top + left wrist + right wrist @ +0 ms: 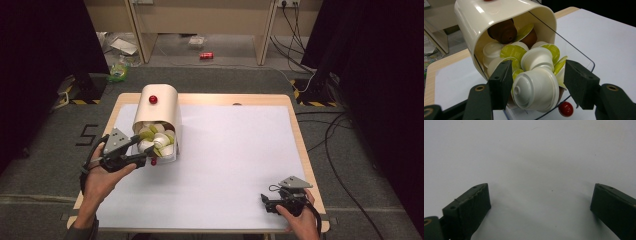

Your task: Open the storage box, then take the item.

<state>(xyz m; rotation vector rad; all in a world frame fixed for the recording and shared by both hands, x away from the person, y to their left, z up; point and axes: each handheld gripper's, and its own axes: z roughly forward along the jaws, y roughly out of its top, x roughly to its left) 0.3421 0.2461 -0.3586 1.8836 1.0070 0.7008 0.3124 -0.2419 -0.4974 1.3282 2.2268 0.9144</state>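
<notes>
I am drawing the first capsule out of the dispenser; the table is bare of capsules so far.

High view: I am holding my left gripper [142, 159] at the near open mouth of the cream capsule dispenser [160, 107] at the table's [240, 150] far left, while my right gripper [267, 202] is waiting near right. Left gripper view: my jaws are bracketing one white capsule [536, 90], the right pad seemingly just clear of it, so I am judging the grip unfinished; I am counting about four white capsules, five green-lidded, two brown, and one red knob [565, 109]. Right gripper view: my jaws are standing wide, holding nothing.
</notes>
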